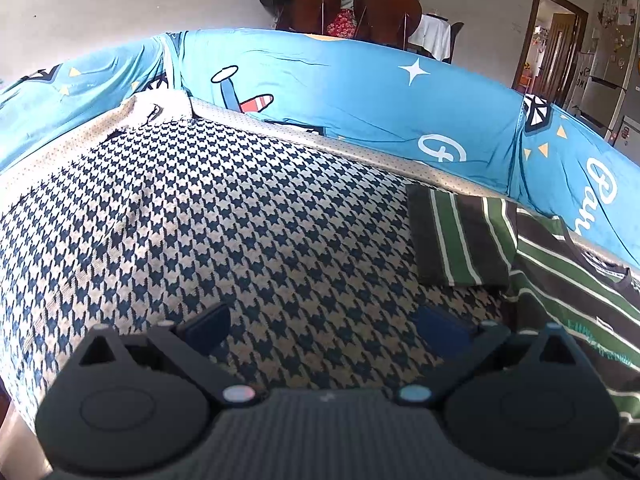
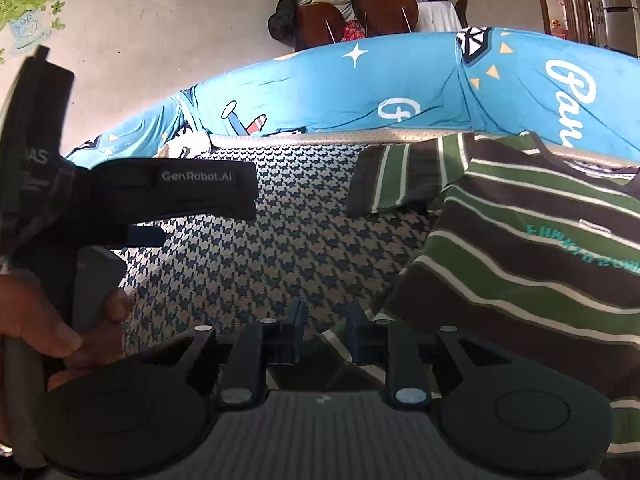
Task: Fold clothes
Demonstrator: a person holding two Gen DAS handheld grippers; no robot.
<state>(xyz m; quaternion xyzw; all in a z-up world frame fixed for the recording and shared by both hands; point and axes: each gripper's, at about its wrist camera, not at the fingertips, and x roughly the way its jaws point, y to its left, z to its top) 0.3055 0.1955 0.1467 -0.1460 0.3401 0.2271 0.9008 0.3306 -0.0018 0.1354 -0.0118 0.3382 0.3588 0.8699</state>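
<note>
A green, black and white striped shirt [image 2: 532,248] lies on the houndstooth surface [image 2: 280,240], its sleeve [image 2: 396,176] spread to the left. My right gripper [image 2: 326,322] sits at the shirt's near left edge, jaws nearly closed with a corner of striped fabric between them. My left gripper [image 1: 324,326] is open and empty above the houndstooth surface [image 1: 224,220], left of the shirt [image 1: 568,280] and its sleeve [image 1: 456,236]. The left gripper's body also shows in the right wrist view [image 2: 160,196], held by a hand.
A blue printed cushion [image 1: 360,92] runs along the back edge of the surface; it also shows in the right wrist view [image 2: 400,84]. Behind it stand brown chairs [image 1: 384,12] piled with clothes, a doorway and a fridge at the right.
</note>
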